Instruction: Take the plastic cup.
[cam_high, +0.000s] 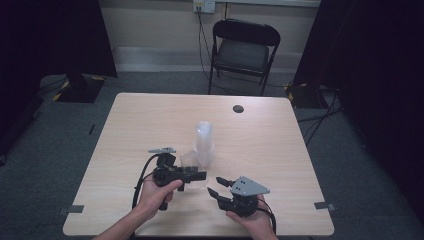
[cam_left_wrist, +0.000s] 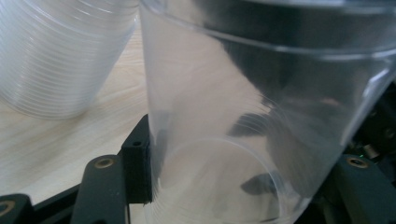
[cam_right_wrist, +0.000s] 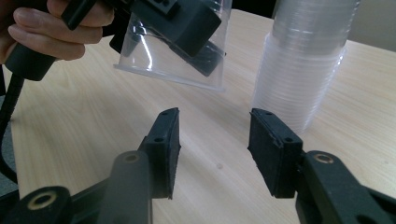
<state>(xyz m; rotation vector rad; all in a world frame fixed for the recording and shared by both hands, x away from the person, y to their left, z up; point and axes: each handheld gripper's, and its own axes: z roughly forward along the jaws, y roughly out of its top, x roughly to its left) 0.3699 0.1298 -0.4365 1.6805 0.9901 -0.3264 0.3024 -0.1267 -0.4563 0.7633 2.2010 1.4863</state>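
Nearest the person, the right gripper (cam_high: 218, 186) has its jaws apart with nothing between them, low over the table (cam_high: 150, 120). Just beyond, the left gripper (cam_high: 200, 175) clamps an empty clear cup (cam_right_wrist: 173, 51), held off the tabletop. Farther back stands the stack of clear cups (cam_high: 204, 142), upside down.

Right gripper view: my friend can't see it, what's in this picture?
Two black jaws stand apart, nothing between them, over a wooden table. Beyond them, the left gripper holds a clear plastic cup off the table, beside a stack of cups.
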